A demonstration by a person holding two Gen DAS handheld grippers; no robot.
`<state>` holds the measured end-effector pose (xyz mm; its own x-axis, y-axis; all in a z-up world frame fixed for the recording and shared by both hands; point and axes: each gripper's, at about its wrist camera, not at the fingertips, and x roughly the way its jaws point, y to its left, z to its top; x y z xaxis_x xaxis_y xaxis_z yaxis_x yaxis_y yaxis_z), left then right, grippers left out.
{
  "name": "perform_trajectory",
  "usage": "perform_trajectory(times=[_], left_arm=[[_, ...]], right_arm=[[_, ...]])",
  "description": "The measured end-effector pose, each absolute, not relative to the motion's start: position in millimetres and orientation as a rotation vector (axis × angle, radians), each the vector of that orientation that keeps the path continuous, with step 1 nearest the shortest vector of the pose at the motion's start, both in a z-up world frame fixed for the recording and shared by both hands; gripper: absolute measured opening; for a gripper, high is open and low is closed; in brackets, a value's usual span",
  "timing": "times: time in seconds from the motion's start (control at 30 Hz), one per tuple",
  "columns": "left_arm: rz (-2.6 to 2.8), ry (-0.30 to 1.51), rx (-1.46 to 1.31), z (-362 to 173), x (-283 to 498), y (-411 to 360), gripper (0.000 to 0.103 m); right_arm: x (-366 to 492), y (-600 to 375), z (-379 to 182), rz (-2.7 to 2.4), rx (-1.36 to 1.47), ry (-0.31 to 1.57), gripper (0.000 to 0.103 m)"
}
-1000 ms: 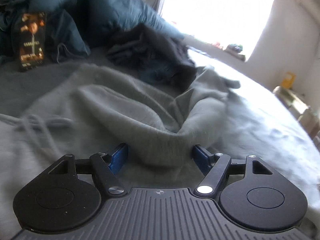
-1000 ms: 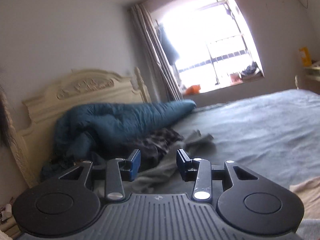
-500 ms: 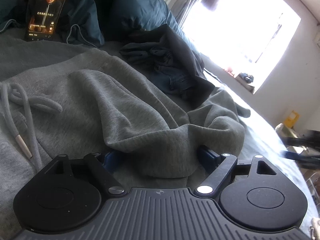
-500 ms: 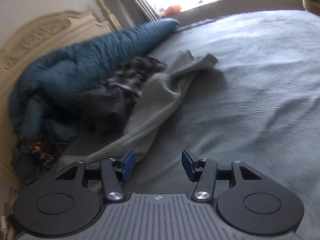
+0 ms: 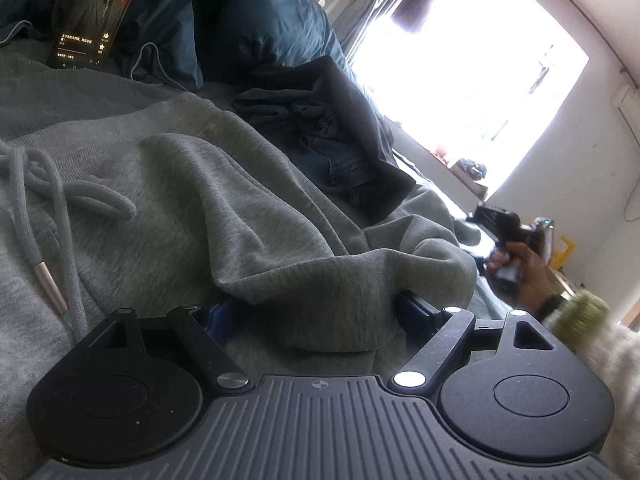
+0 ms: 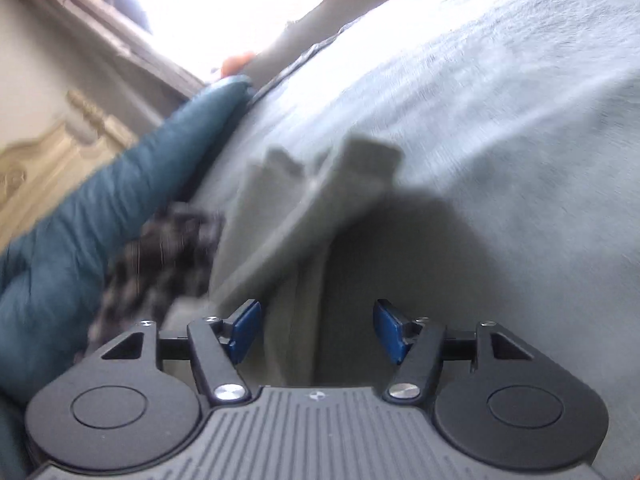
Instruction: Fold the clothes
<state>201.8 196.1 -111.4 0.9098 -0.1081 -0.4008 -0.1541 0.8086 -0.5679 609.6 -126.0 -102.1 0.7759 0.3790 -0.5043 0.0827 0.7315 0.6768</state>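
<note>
While a bunched fold of the grey sweatpants (image 5: 248, 216) is straddled by the parted fingers of the left hand-held gripper (image 5: 316, 312), the right hand-held gripper (image 6: 316, 330) is held released above a pant leg (image 6: 320, 200), which runs lengthwise ahead across the bed (image 6: 500, 140).

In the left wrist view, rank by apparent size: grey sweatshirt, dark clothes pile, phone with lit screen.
1. Grey knit sweatshirt, nearest the camera, which inflates it.
2. Dark crumpled clothes pile.
3. Phone with lit screen, farthest back.
</note>
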Motion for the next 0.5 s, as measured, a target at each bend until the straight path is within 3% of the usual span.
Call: perform_trajectory(times=[0.1,0.17,0.23,0.27,0.3,0.33,0.37,0.5], left_arm=[[0.022,0.431,-0.631,-112.4,202.1,196.3,0.084],[0.019,0.426,-0.627,-113.1,202.2,195.9,0.085],[0.014,0.42,-0.629,-113.8,201.9,196.1,0.086],[0.012,0.417,-0.63,-114.1,201.8,196.3,0.087],[0.009,0.414,-0.632,-114.5,201.9,196.5,0.087],[0.007,0.411,-0.635,-114.8,202.1,197.0,0.088],[0.004,0.409,-0.64,-115.1,202.1,197.8,0.088],[-0.008,0.397,-0.665,-115.3,200.3,201.4,0.087]], right_arm=[[630.8,-127.2,-109.1,0.151,0.778,0.655,0.086],[637.7,-129.0,-109.9,0.127,0.778,0.635,0.086],[628.9,-134.2,-100.5,0.101,0.737,0.59,0.074],[624.5,-136.8,-95.8,0.088,0.716,0.567,0.055],[620.1,-139.4,-91.1,0.074,0.695,0.544,0.027],[615.7,-142.0,-86.4,0.061,0.675,0.522,0.011],[611.3,-144.7,-81.7,0.048,0.654,0.499,0.005],[593.7,-155.1,-63.0,-0.004,0.57,0.408,0.004]])
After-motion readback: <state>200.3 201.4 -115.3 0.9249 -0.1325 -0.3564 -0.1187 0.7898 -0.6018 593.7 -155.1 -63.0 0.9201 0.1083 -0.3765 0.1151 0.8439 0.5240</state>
